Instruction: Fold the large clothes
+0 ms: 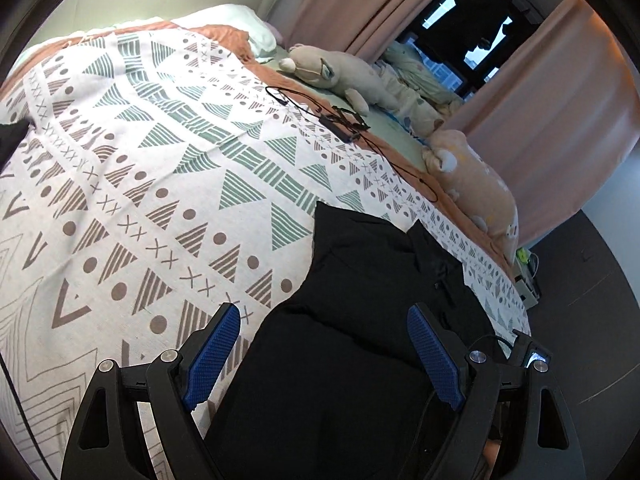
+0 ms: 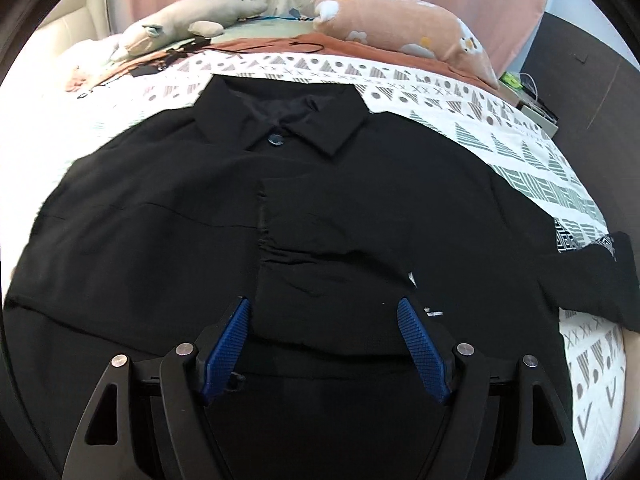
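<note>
The left wrist view is taken from low over the near edge of the bed, tilted and angled across the patterned bedspread [image 1: 132,168] toward the curtained window [image 1: 452,44]. The right wrist view is aimed more steeply down, close above the black shirt [image 2: 168,208]. Shared by both are the shirt [image 1: 360,320], bedspread, two plush toys [image 1: 352,76] [image 2: 404,28] and black cable [image 1: 340,120].

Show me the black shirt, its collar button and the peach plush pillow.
black shirt [image 2: 160,216]: right wrist view, chest panel.
collar button [image 2: 275,139]: right wrist view, its face.
peach plush pillow [image 2: 404,28]: right wrist view, its side.
</note>
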`<state>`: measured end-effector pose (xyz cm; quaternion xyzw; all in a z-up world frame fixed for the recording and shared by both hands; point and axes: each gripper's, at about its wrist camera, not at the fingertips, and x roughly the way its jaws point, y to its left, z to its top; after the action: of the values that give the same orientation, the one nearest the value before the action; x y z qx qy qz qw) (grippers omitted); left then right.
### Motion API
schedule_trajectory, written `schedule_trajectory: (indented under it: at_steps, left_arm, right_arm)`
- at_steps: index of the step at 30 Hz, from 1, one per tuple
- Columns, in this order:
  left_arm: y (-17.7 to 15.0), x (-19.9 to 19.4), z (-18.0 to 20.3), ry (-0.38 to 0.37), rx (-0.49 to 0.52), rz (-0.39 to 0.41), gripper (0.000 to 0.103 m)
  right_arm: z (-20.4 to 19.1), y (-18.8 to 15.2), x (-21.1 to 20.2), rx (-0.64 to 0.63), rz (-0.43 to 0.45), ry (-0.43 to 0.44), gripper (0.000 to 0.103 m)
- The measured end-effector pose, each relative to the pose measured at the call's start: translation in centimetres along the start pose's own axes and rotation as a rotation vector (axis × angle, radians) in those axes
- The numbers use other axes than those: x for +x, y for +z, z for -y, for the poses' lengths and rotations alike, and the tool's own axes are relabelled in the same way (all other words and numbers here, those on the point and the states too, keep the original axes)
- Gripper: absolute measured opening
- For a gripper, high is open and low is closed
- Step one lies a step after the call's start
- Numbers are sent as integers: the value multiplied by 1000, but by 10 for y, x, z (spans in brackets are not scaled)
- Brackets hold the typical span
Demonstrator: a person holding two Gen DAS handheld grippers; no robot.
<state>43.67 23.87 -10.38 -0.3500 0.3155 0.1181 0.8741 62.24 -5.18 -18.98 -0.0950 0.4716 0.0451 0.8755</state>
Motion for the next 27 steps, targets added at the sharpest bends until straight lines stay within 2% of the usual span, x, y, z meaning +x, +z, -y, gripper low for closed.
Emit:
schedule_trajectory:
  at_steps: [4, 10, 15, 20, 24, 27]
  left_arm:
    - [-3, 6, 3, 2, 10, -18, 86]
    - [-9, 12, 5, 22, 13, -23, 86]
    - [-15, 18, 16, 48, 51, -25, 86]
    - [-19, 24, 23, 27, 62, -35, 86]
    - [-23, 28, 31, 14, 79, -39, 89]
    - [-25, 29, 35, 5, 84, -26, 98]
  right_arm:
    - [29, -1, -14, 68, 31, -36, 75]
    - [108, -9, -48, 252, 98, -79, 75]
    - [180, -26, -69, 461, 134, 12, 75]
    - [217, -36, -75, 572, 137, 99, 75]
    - [239, -42, -83, 596, 163, 88, 75]
    - [259, -47, -86, 622, 180, 70, 75]
